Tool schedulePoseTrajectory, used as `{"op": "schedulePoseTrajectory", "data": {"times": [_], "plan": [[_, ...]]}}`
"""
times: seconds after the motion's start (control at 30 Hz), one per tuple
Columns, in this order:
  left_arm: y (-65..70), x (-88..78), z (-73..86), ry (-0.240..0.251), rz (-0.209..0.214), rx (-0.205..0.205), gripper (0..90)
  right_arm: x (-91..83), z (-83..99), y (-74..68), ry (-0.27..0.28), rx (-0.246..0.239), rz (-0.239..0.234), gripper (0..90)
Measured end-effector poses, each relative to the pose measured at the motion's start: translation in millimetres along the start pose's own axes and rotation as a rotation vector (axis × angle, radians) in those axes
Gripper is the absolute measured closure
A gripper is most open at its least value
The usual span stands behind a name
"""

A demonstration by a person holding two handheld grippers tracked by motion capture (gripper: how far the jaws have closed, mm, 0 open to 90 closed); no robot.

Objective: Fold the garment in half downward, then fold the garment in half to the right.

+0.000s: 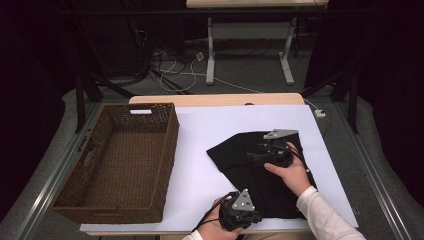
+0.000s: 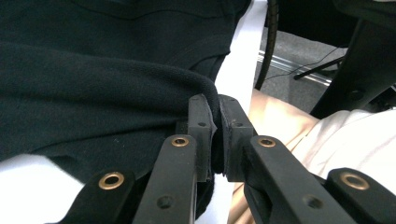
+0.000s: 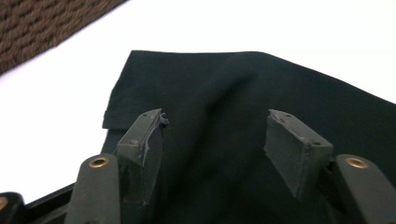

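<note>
The biggest risk is judged to lie with the black garment (image 1: 260, 172) as a whole: it is pinned at one point only, so a pull from that point could drag the half-folded cloth across the white table (image 1: 210, 125) and undo the layers already laid. A smaller risk is judged at the left gripper (image 1: 239, 210), whose fingers (image 2: 201, 135) are clamped tight on a thick rolled hem at the near edge; the bunched cloth could slip out if it is lifted quickly. The least risk sits with the right gripper (image 1: 272, 150): its fingers (image 3: 144, 149) stand roughly half apart above the cloth with nothing between them, and a careless closing could catch several layers at once. The garment is seen as dark, soft, matte knit with a stitched seam, spread flat beneath and ahead of the right fingers, one squared corner (image 3: 116, 88) lying beyond them. The brown woven basket (image 1: 120, 160) is seen well apart from both sets of fingers, past that corner.
</note>
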State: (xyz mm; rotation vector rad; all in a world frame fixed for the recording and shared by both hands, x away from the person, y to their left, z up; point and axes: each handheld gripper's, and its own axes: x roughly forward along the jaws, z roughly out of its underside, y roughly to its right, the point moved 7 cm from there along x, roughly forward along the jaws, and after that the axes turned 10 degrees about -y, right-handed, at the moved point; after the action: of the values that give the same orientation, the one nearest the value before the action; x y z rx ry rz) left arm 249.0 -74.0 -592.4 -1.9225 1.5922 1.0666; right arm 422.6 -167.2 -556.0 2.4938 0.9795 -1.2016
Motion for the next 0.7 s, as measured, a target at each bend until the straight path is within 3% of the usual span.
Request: {"op": "schedulePoseTrajectory", "data": {"times": [0.13, 0.4, 0.57, 0.7], "plan": [[-1.4, -2.8, 3.6, -0.007, -0.012, 0.008, 84.5, 14.6, -12.9, -14.2, -0.017, -0.063, -0.009, 35.5], [-4.8, -11.2, 5.6, 0.015, -0.017, 0.001, 84.6, 37.6, -38.8, -31.0, -0.071, -0.105, -0.052, 36.2], [-6.1, -12.2, 8.1, 0.022, -0.021, -0.009, 84.6, 49.0, -51.4, -38.4, -0.094, -0.103, -0.08, 36.4], [-5.4, -13.2, 9.3, 0.015, -0.014, -0.006, 84.6, 61.1, -56.8, -47.1, -0.11, -0.146, -0.087, 36.4]]}}
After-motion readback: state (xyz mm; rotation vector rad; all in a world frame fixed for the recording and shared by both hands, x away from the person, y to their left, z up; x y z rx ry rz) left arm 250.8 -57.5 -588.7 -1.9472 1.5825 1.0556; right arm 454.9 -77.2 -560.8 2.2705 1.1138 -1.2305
